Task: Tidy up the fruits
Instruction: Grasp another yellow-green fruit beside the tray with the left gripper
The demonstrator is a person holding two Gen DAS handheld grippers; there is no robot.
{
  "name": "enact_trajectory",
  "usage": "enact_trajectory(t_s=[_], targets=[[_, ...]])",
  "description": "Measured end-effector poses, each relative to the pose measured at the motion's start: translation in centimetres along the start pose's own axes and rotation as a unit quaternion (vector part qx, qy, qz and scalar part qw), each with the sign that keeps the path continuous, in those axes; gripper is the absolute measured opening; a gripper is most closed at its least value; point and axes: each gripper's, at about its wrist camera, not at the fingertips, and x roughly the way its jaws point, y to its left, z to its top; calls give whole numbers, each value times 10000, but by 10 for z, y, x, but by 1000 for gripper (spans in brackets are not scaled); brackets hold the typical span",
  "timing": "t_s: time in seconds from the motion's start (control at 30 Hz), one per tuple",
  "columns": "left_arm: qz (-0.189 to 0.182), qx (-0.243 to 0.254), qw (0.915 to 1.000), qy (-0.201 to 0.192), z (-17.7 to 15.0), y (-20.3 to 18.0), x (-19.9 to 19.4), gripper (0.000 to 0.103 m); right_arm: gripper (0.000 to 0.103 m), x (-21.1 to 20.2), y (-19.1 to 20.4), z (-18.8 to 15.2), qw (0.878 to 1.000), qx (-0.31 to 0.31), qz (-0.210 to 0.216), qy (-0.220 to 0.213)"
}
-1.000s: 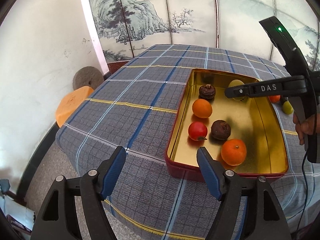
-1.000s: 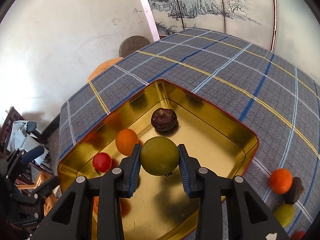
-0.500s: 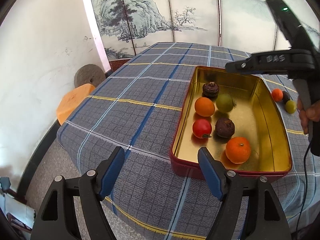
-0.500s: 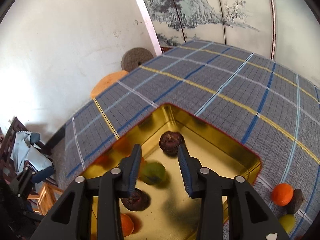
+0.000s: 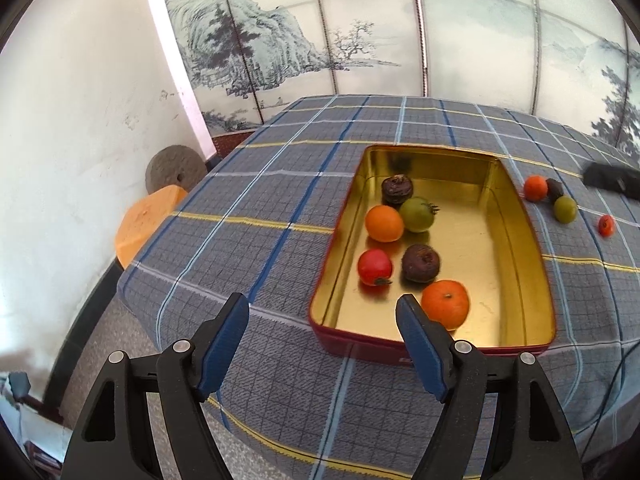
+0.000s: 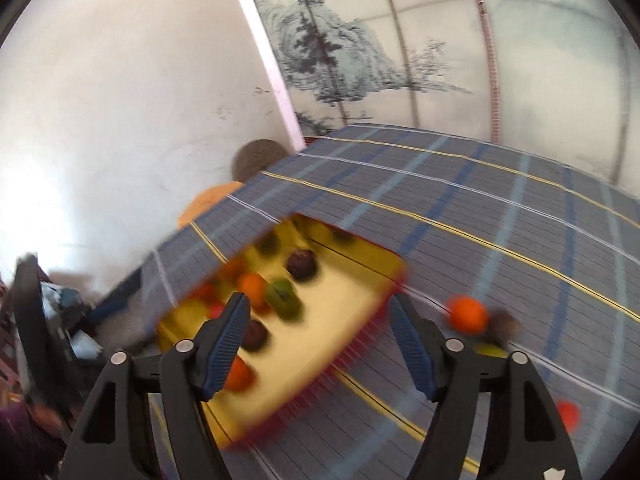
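My left gripper [image 5: 322, 320] hangs over the near edge of the table [image 5: 256, 204], its ribbed blue pads spread wide with nothing between them. The table wears a woven plaid cloth, grey-blue with blue, white and yellow lines, draped over rounded corners.

The tin tray [image 5: 516, 216] sits toward the table's near right side: a shallow rectangle with rounded corners, a mirror-bright gold inside and a dark red outer wall. Six fruits rest in its left half. A wrinkled dark purple fruit [image 5: 397, 189] lies nearest the far wall; just beside it are a smooth green tomato [image 5: 417, 214] with a small stalk and a matte orange [image 5: 384, 223], the two touching. Nearer me are a glossy red tomato [image 5: 374, 267], a second rough dark fruit [image 5: 421, 263], and a dimpled tangerine [image 5: 445, 304] close to the near wall.

Outside the tray, by the table's right edge, four pieces lie on the cloth: a small orange [image 5: 535, 188] touching a dark lump [image 5: 554, 189], a yellow-green fruit [image 5: 565, 209] just beside them, and a little red one [image 5: 606, 225] apart.

My right gripper [image 6: 318, 326] views a blurred scene; its jaws are opening and hold nothing, with the tray's corner seen in the gap beyond them.
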Motion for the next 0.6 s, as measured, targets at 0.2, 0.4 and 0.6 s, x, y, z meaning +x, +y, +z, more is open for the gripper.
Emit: enact_trajectory(t_s=[0.2, 0.4, 0.6], targets=[[-86, 311, 9995, -55, 7, -28, -8, 77, 81, -49, -70, -51, 9943, 364, -1001, 79], [-231, 744, 9969, -113, 16, -65, -16, 78, 95, -97, -143, -90, 9776, 985, -1858, -23], [-893, 1091, 9900, -64, 30, -107, -22, 78, 98, -113, -194, -121, 9583, 1239, -2551, 359]])
